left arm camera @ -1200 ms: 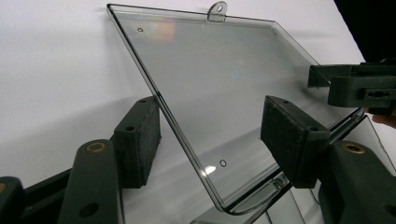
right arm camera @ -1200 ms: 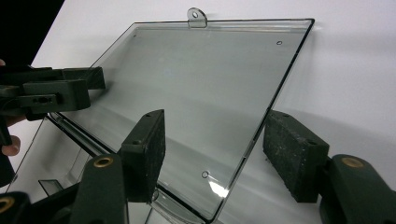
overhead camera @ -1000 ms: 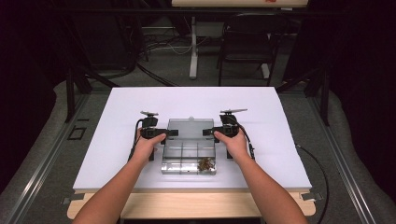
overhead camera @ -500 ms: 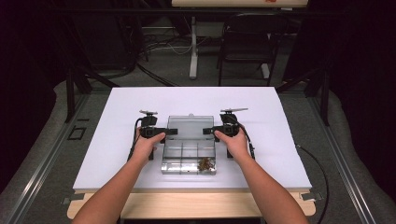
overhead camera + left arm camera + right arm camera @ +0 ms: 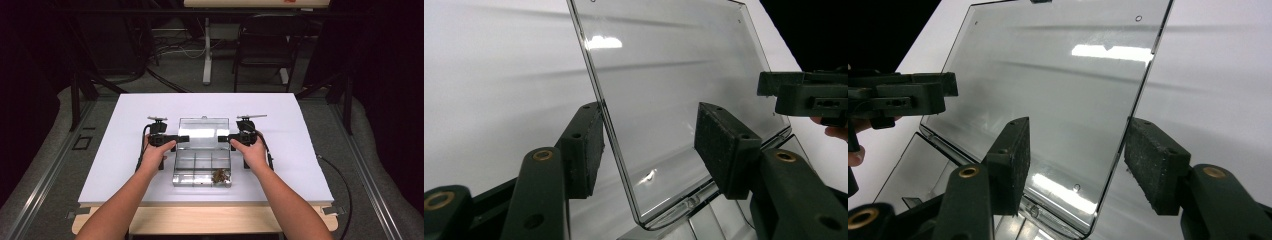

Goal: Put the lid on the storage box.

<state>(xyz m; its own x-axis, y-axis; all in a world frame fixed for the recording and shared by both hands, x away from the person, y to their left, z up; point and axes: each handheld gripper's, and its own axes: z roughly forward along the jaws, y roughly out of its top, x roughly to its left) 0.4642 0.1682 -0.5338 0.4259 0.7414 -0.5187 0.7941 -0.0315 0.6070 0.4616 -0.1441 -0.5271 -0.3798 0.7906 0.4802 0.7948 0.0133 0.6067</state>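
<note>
A clear plastic compartment box (image 5: 200, 167) sits on the white table (image 5: 310, 130), its lid (image 5: 203, 131) swung up and tilted back. A small brown clump (image 5: 219, 175) lies in the box's front right compartment. My left gripper (image 5: 184, 138) is open at the lid's left edge, and that edge (image 5: 616, 150) runs between its pads, close to the left pad (image 5: 586, 147). My right gripper (image 5: 223, 138) is open at the lid's right edge (image 5: 1120, 150), which passes just inside the right pad (image 5: 1153, 162). Each gripper view also shows the other gripper: the right gripper (image 5: 809, 95) and the left gripper (image 5: 903, 97).
Bare white tabletop surrounds the box on all sides. A wooden strip (image 5: 200, 220) runs along the near edge. Beyond the table stand a dark chair (image 5: 265, 45) and a white post (image 5: 206, 50). A cable (image 5: 342, 185) trails off to the right.
The lid's free edge sits a little higher in the high view than before, so the lid has swung on its hinge. Both hands stay about where they were.
</note>
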